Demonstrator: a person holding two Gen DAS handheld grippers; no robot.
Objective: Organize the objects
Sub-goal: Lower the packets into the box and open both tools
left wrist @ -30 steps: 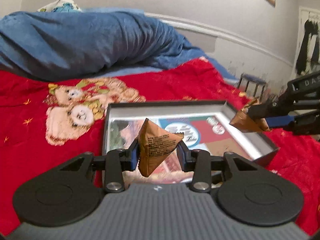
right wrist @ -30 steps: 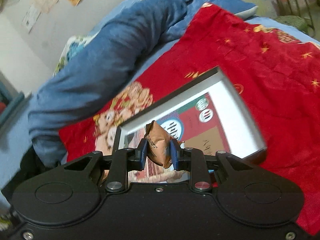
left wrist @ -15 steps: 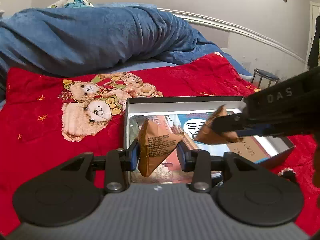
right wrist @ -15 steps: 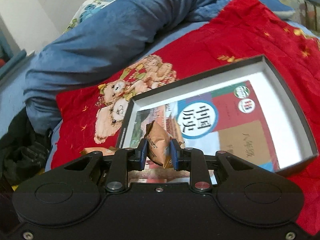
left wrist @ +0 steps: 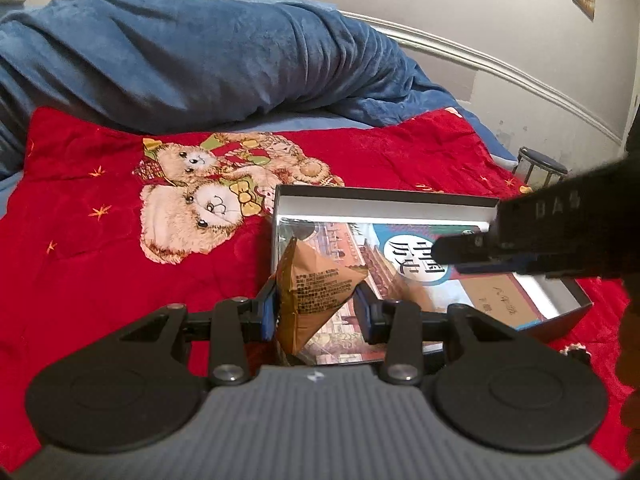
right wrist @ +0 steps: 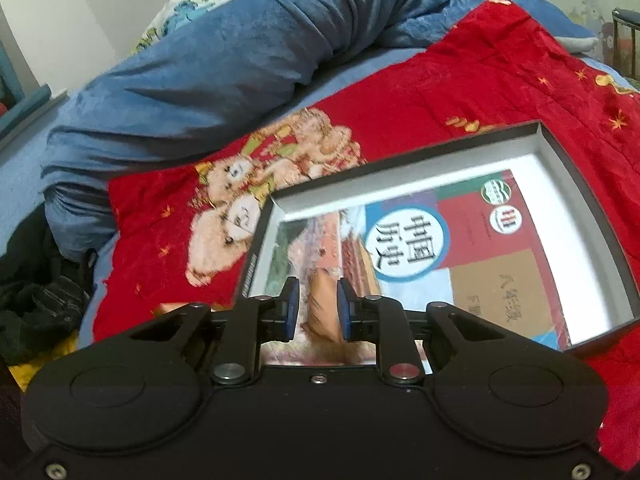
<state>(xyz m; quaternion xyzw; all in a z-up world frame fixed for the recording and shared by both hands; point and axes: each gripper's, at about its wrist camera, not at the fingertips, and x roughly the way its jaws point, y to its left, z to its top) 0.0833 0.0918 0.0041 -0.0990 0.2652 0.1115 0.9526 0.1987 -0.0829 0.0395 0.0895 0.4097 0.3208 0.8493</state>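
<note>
Bed scene. A red blanket (left wrist: 100, 260) with a bear print is spread on the near side, and a blue quilt (left wrist: 200, 60) is heaped along the far side. An open dark box (left wrist: 380, 200) sits on the blanket, right of the bears, with a book (right wrist: 460, 248) lying flat inside it, cover up. The left gripper (left wrist: 316, 300) is at the box's near left corner. Its pads are clamped on a brown pyramid packet (left wrist: 316, 276), held clear above the book with the printed side facing the camera. The right gripper (right wrist: 318, 300) reaches in from the right, over the box. Its jaws have just been closing and now stand nearly together with a narrow gap between the pads. A second packet (right wrist: 322, 308) shows blurred through that gap. In the left view it sits below the right fingertips, down on the book's near left part, and does not look pinched. I cannot tell whether it is at rest. The two packets are near each other but not touching. A stool (left wrist: 540, 164) stands past the bed's far right edge.
</note>
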